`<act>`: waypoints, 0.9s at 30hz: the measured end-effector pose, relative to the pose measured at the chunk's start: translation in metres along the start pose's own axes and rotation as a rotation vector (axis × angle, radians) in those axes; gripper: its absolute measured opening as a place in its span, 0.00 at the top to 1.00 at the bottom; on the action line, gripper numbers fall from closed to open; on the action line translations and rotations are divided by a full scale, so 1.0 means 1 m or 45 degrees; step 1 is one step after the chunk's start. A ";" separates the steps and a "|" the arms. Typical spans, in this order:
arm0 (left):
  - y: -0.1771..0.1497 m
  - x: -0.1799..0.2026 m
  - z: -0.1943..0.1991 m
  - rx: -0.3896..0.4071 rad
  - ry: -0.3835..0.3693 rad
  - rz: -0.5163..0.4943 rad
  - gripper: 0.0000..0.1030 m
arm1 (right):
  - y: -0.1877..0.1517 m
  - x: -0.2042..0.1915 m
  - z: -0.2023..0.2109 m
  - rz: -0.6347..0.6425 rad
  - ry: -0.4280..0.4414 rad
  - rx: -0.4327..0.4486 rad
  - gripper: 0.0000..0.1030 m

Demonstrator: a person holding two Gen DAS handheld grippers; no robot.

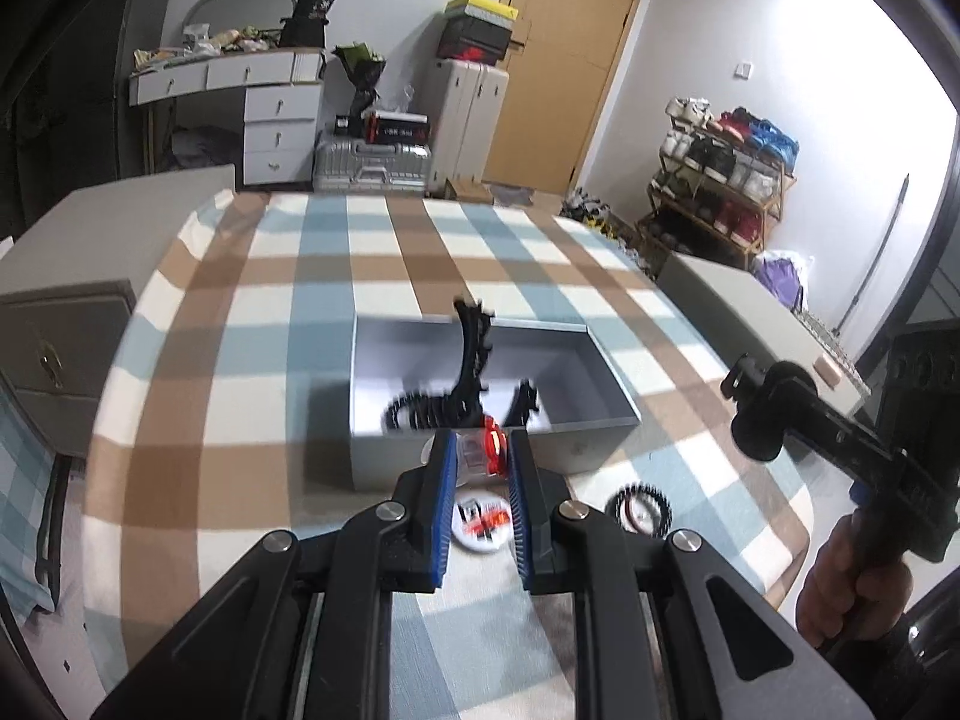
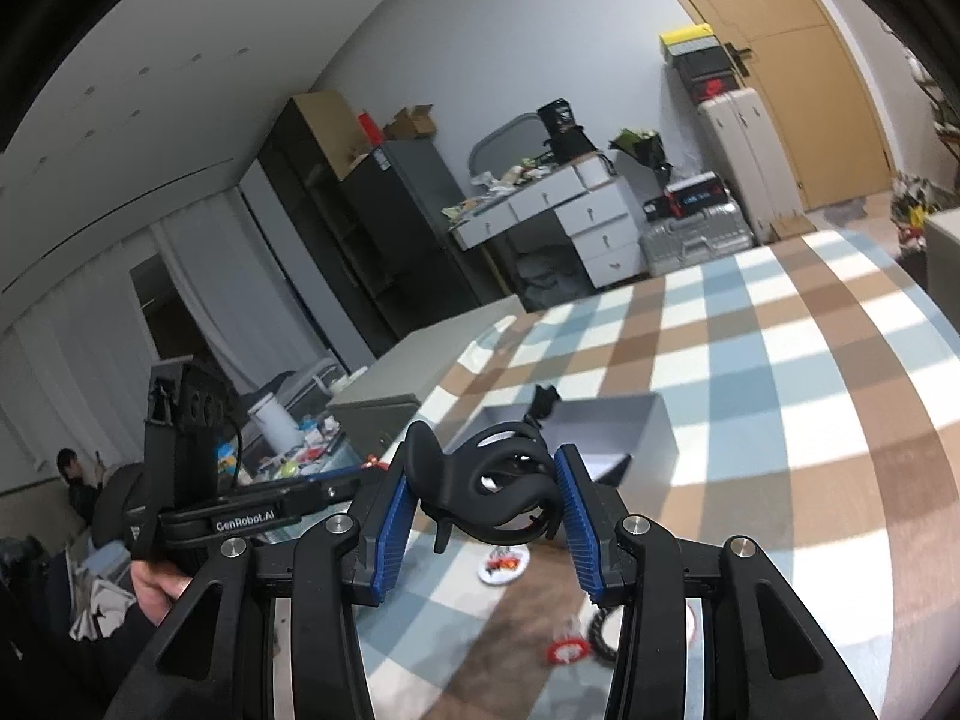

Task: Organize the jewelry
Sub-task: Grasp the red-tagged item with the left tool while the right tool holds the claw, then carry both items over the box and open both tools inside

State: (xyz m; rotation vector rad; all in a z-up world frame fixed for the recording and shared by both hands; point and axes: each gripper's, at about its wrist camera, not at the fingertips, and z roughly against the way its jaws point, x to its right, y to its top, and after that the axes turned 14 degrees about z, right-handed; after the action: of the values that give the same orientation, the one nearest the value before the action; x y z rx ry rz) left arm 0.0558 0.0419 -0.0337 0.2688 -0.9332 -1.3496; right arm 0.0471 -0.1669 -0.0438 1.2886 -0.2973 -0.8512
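My left gripper (image 1: 480, 450) is shut on a small clear and red piece (image 1: 483, 450), held just in front of the open grey box (image 1: 576, 432). A black spiked necklace (image 1: 462, 384) lies in the box, one end sticking up. My right gripper (image 2: 486, 480) is shut on a black claw hair clip (image 2: 486, 492), held above the table. The right gripper also shows in the left wrist view (image 1: 762, 408), right of the box. A white round badge (image 1: 480, 525) and a black spiked ring (image 1: 639, 507) lie on the checked cloth.
The table has a blue, brown and white checked cloth (image 1: 300, 300). A small red ring (image 2: 567, 651) lies near the black ring (image 2: 600, 630). Grey cabinets (image 1: 60, 312) stand beside the table. A shoe rack (image 1: 720, 192) stands at the far right.
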 end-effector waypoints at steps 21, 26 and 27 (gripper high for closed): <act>0.039 -0.021 -0.051 -0.013 -0.070 0.003 0.89 | 0.024 0.024 -0.078 0.034 -0.014 -0.106 0.57; 0.040 -0.025 -0.059 -0.042 -0.063 0.003 0.89 | 0.024 0.027 -0.095 0.033 -0.006 -0.136 0.57; 0.041 -0.025 -0.061 -0.045 -0.061 0.003 0.89 | 0.024 0.027 -0.097 0.030 -0.005 -0.138 0.57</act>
State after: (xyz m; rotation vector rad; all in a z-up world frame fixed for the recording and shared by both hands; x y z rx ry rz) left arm 0.1289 0.0548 -0.0555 0.2091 -0.9484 -1.3740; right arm 0.1364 -0.1154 -0.0571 1.1807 -0.2653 -0.8392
